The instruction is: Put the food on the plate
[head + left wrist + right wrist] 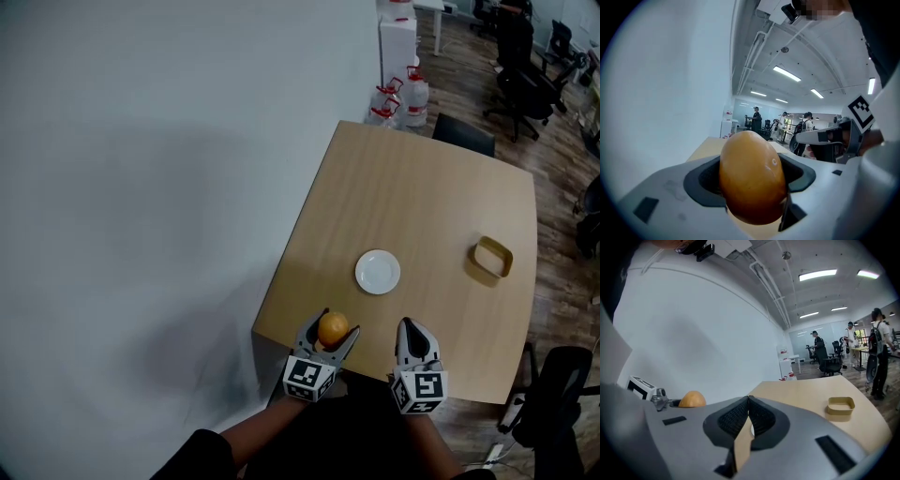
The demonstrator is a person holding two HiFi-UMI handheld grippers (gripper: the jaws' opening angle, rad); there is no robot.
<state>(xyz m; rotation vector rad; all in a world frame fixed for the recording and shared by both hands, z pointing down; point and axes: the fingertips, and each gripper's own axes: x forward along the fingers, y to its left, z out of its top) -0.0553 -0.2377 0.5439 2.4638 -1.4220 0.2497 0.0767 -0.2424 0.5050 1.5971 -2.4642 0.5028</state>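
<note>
Head view: left gripper (337,326) pinches orange food (332,331) over table (422,197) near edge; right gripper (407,324) pressed together, empty. Transport step; next, probably carry to plate (378,272).

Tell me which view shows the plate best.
Head view: the whole plate, bare, on the table. Right gripper view: a white sliver past its jaws. Left gripper view: only the held fruit.

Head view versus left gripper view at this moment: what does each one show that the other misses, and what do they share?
Only the head view: the white plate and the tan container, both apart from the grippers. Only the left gripper view: ceiling lights and people standing far back. Both: the orange food clamped in the left gripper's jaws, the right gripper beside it, and the table.
</note>
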